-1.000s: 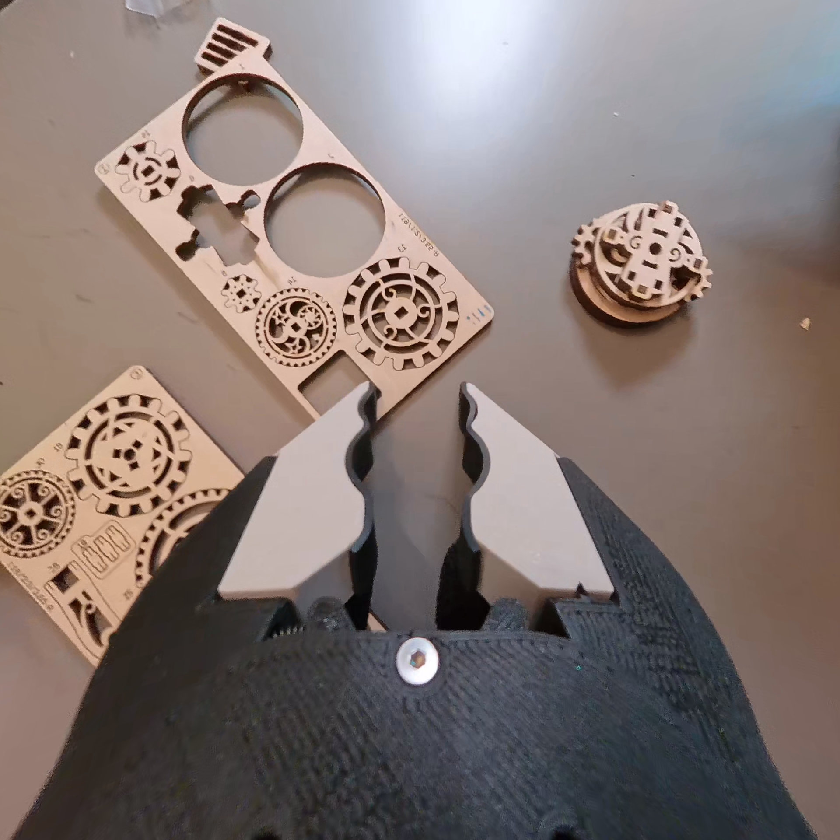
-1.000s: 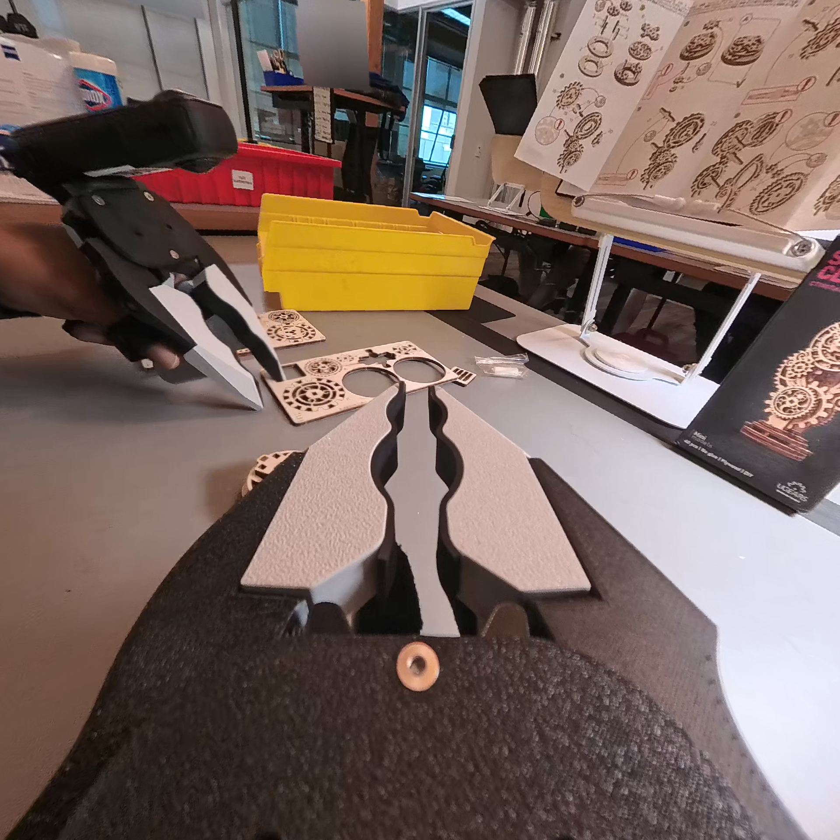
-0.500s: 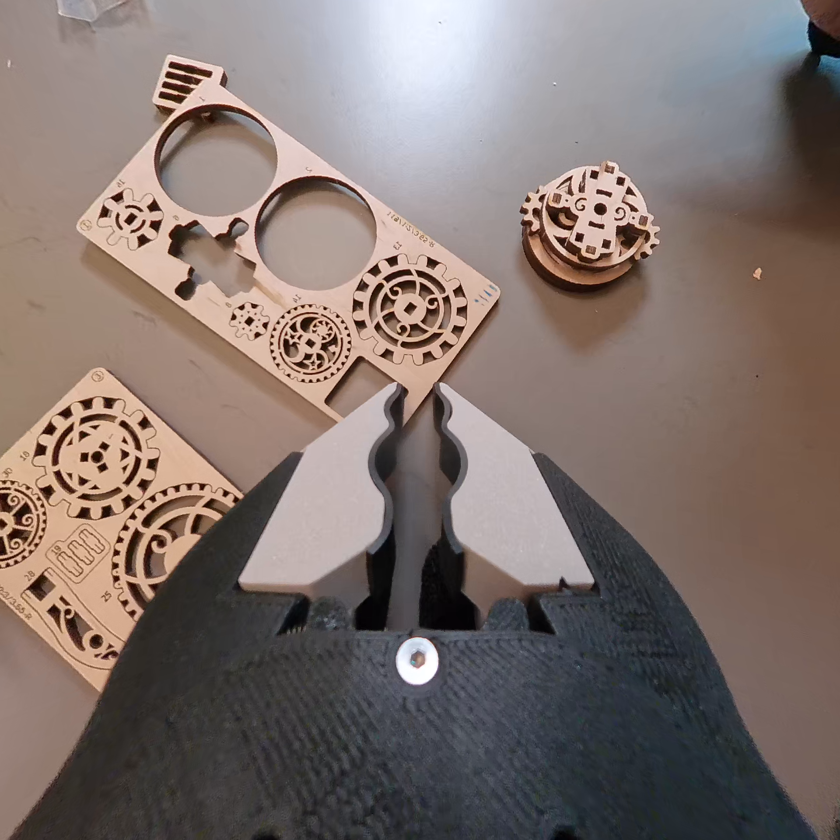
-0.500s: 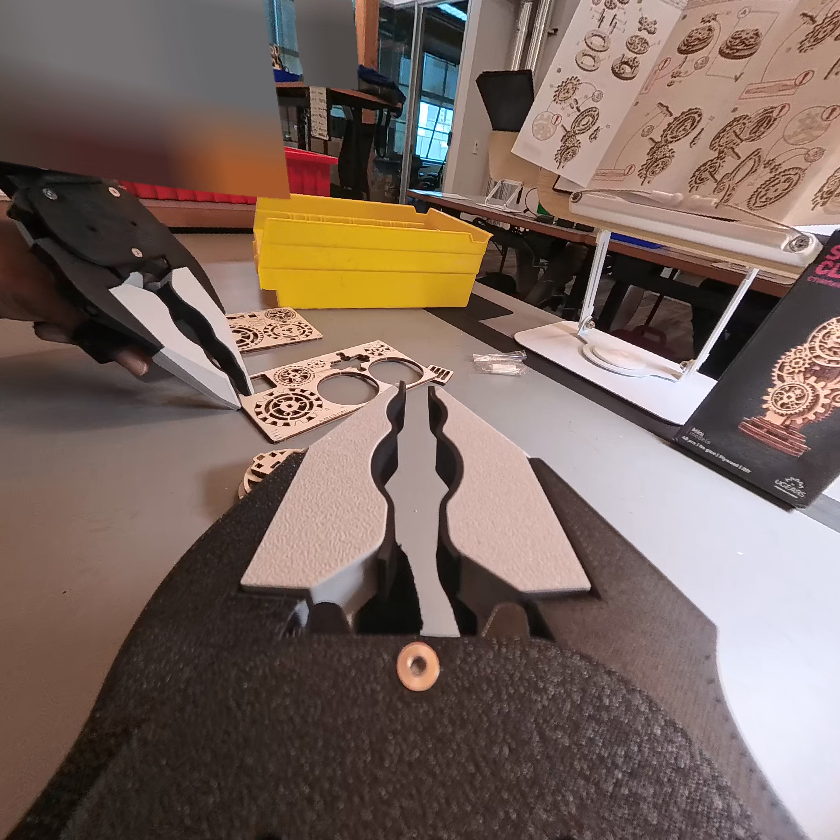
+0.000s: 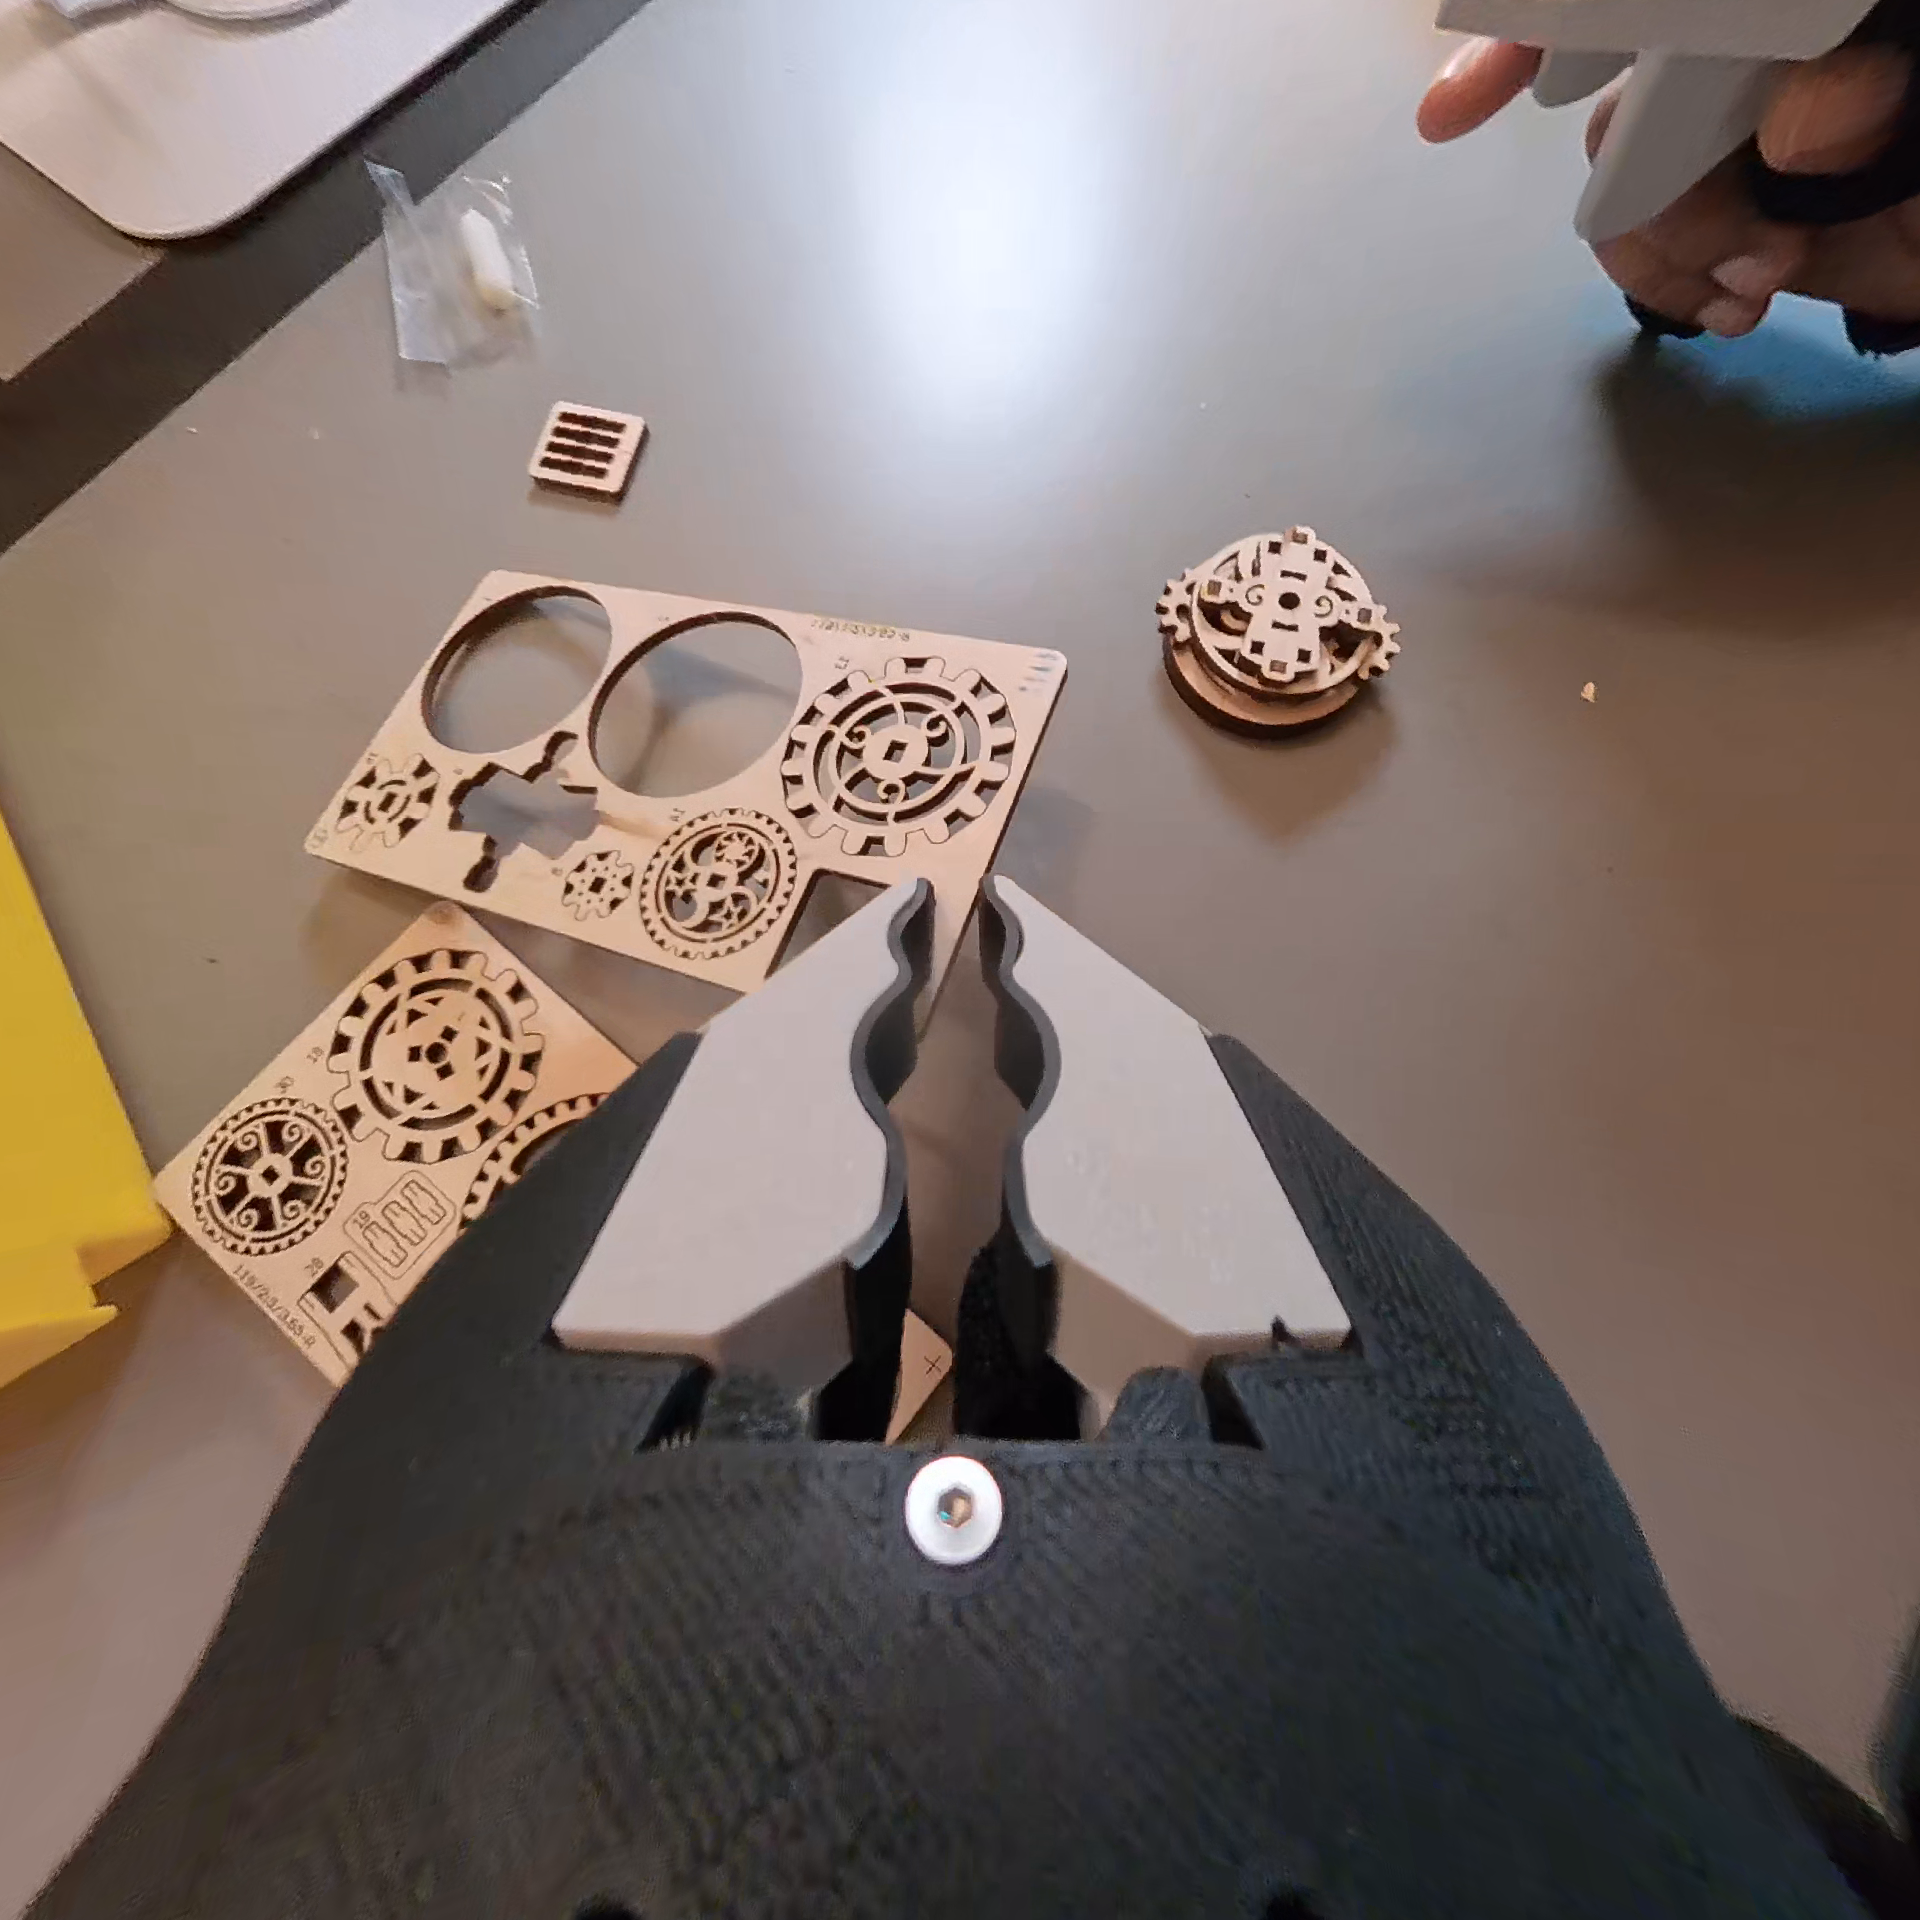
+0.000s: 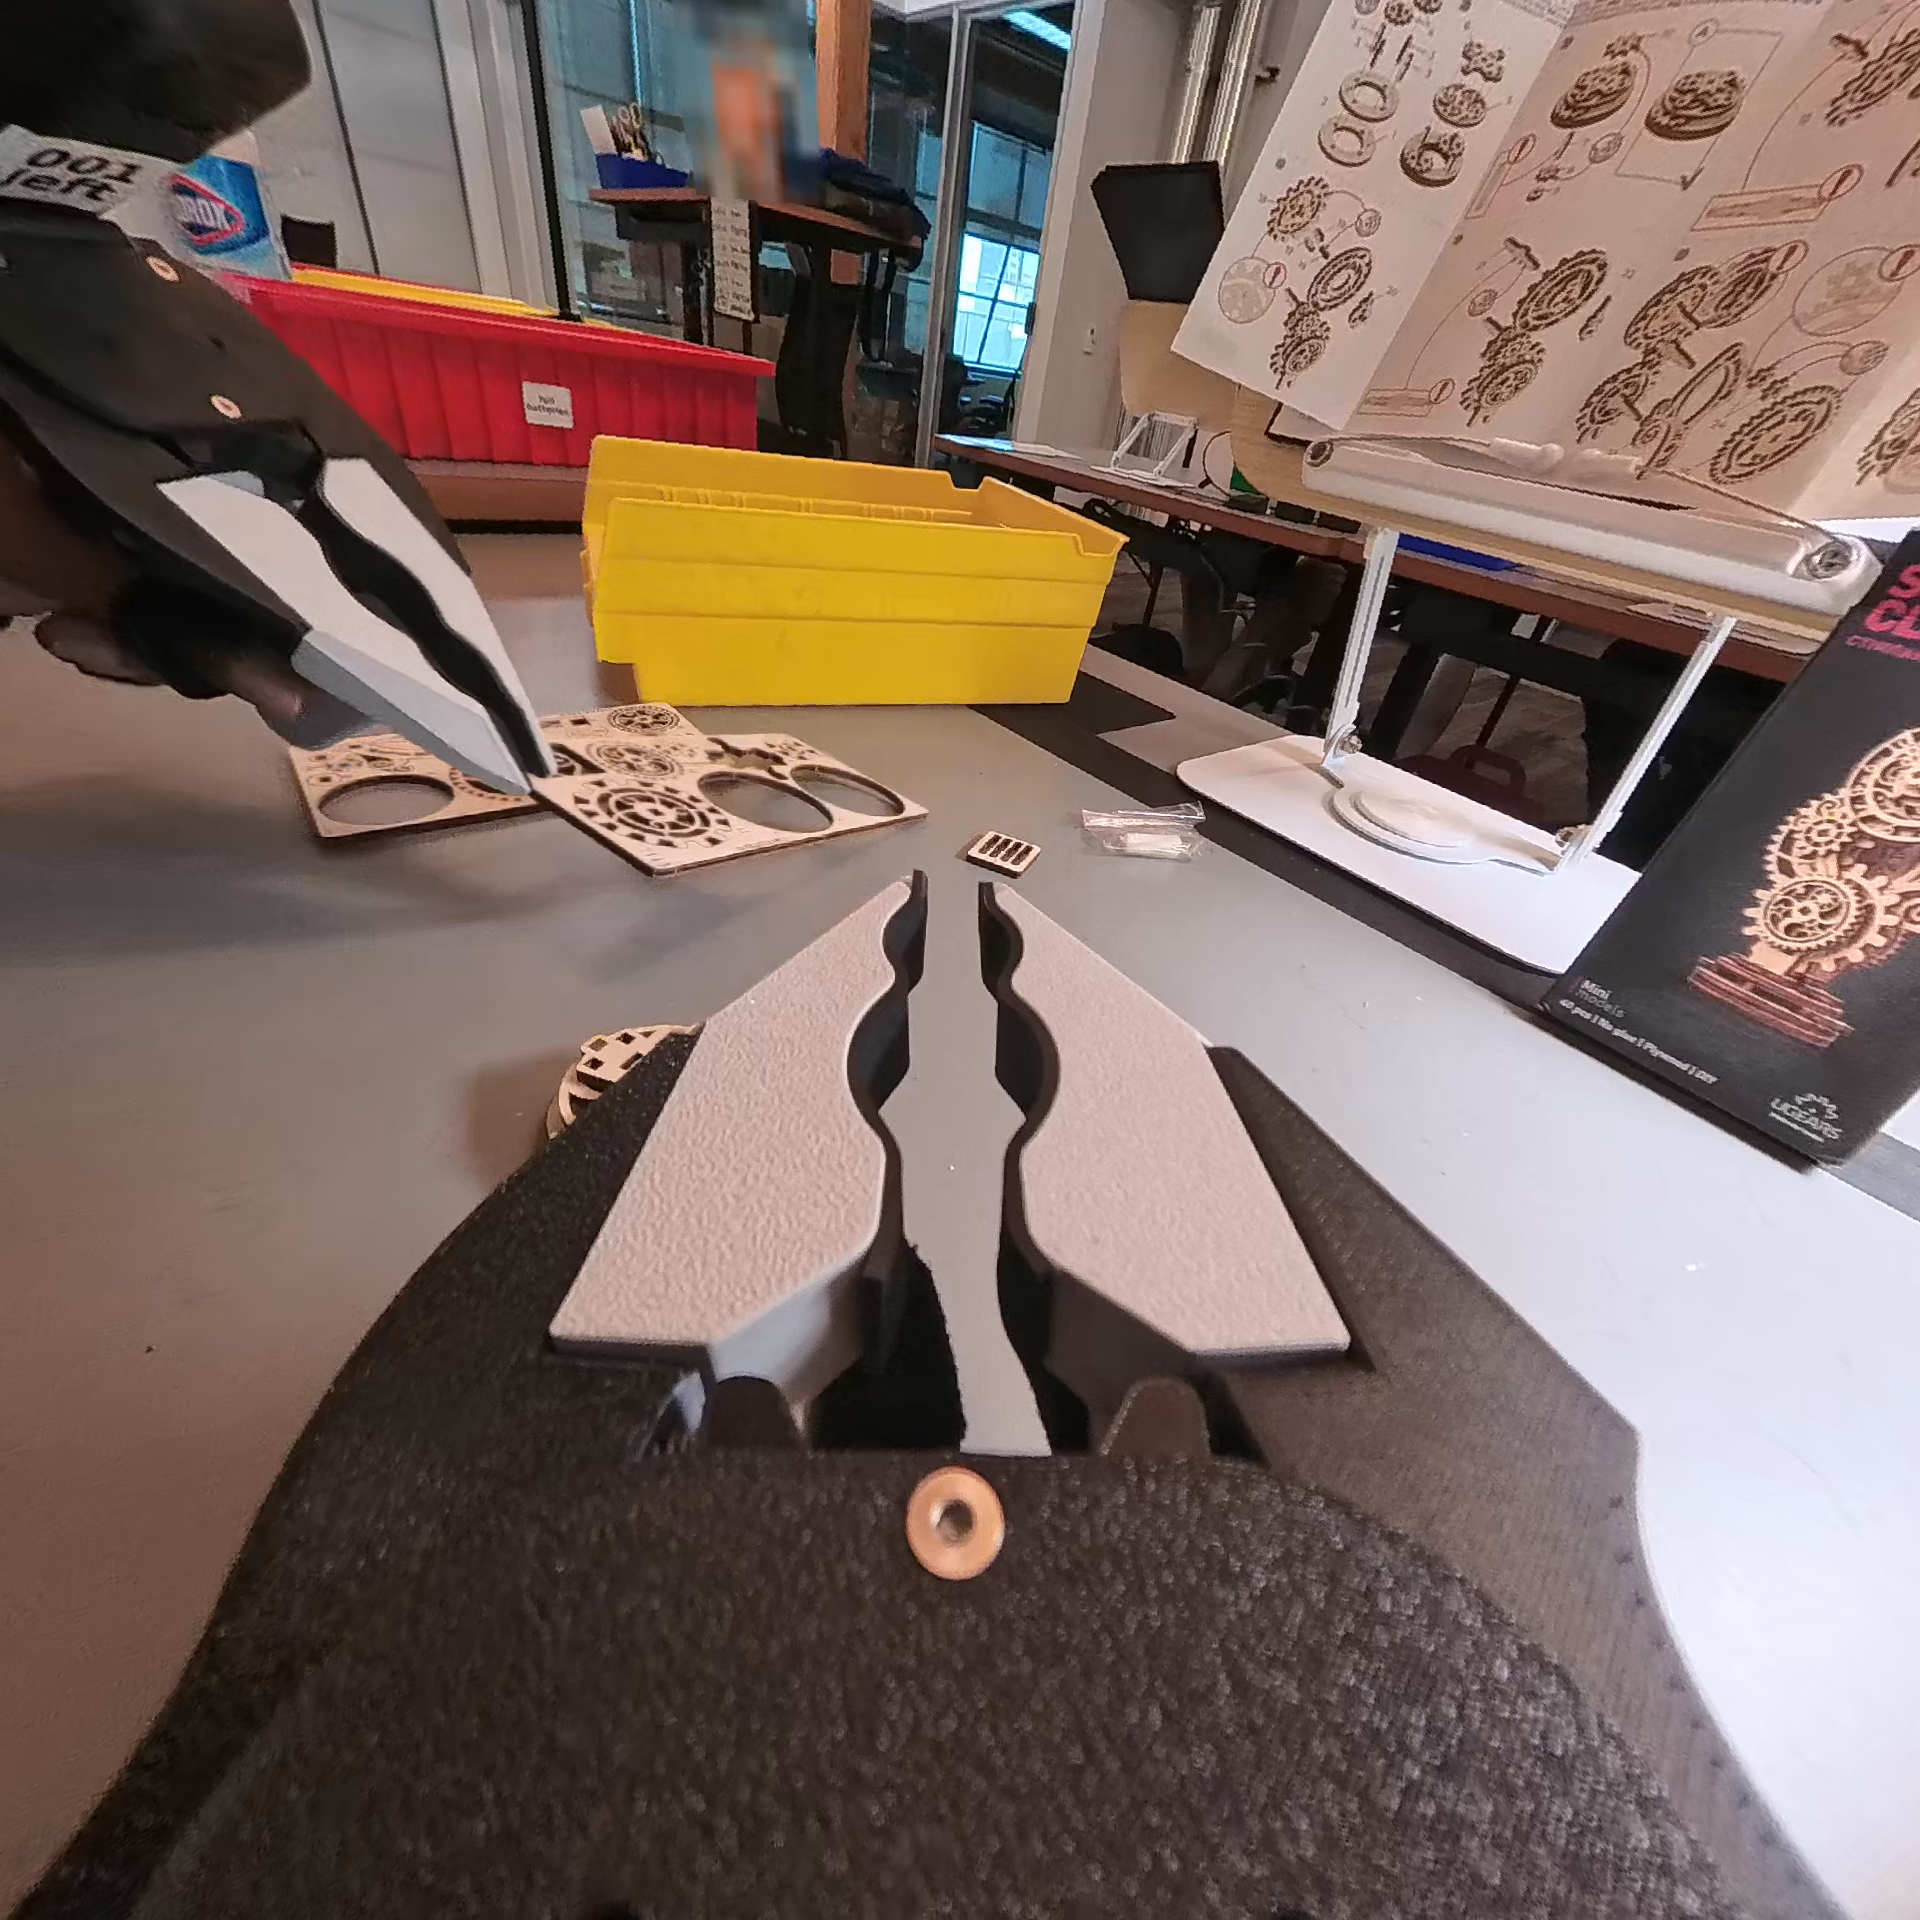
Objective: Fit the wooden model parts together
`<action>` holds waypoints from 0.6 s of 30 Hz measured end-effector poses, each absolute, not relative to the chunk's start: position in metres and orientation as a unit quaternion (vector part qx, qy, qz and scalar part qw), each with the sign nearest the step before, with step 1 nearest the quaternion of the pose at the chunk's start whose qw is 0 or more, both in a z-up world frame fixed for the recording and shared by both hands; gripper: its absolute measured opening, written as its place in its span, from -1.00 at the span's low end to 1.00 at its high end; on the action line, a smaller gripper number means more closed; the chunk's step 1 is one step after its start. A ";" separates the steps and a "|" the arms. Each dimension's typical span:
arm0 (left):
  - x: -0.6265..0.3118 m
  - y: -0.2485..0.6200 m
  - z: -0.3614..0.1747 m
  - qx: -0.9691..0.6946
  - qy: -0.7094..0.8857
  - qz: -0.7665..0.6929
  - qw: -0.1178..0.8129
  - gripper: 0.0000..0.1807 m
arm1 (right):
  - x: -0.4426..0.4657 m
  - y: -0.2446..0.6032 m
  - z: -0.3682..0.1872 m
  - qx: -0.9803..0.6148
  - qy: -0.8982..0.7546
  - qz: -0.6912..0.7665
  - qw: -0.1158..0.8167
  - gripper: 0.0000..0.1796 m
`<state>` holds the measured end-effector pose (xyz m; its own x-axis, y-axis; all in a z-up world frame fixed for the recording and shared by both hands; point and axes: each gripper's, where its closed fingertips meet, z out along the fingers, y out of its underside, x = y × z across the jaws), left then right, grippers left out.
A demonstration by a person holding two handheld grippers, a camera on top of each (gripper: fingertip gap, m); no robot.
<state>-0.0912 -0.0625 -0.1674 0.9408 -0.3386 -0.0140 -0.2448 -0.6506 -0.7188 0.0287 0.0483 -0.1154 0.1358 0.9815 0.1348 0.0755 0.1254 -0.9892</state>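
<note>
My left gripper [image 5: 956,894] is shut on the near edge of a wooden parts sheet [image 5: 914,665] that has two round holes and several gears. The sheet is raised off the grey table, with a shadow under it. From the right wrist view the left gripper [image 6: 525,774] pinches the sheet [image 6: 665,821] at its corner. A second gear sheet [image 5: 364,1122] lies below it. A small slatted wooden piece [image 5: 587,452] lies loose on the table. The assembled round gear model [image 5: 1278,644] stands to the right. My right gripper [image 6: 951,883] is shut with a thin slit, empty, beside the model [image 6: 597,1070].
A yellow bin [image 6: 852,613] stands behind the sheets and shows at the left edge of the left wrist view [image 5: 52,1091]. A small plastic bag [image 5: 462,260] lies near a white stand [image 6: 1434,831] holding an instruction sheet. A black box [image 6: 1766,935] stands at right. A hand [image 5: 1714,239] holds the right gripper. One gripper's finger ends stand about 20 cm off the other's. From either gripper's tips it is about 20 cm to the small slatted wooden piece [image 5: 587,452]. Seen from the right wrist view [image 6: 1001,854] as well.
My left gripper has closed on the sheet's edge, then lifted and turned it. The slatted piece now lies apart from the sheet. The right gripper has stayed put.
</note>
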 end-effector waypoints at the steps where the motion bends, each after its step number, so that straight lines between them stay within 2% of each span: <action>1: -0.089 -0.064 -0.171 -0.906 0.172 -0.066 0.381 -0.93 | 0.029 0.048 -0.116 -0.516 -0.512 0.413 0.548 -0.91; 9: -0.066 -0.048 -0.204 -0.893 0.293 -0.083 0.331 -0.95 | 0.028 0.042 -0.113 -0.508 -0.518 0.414 0.550 -0.92; 18: -0.074 -0.001 -0.205 -0.873 0.356 -0.080 0.322 -0.95 | 0.029 0.043 -0.111 -0.505 -0.518 0.409 0.556 -0.92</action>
<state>-0.0740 -0.0013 -0.2046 0.7330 -0.6742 -0.0902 -0.5710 -0.5378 -0.6203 0.0291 0.0431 -0.1112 0.1286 0.9781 0.1637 0.0692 0.1558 -0.9854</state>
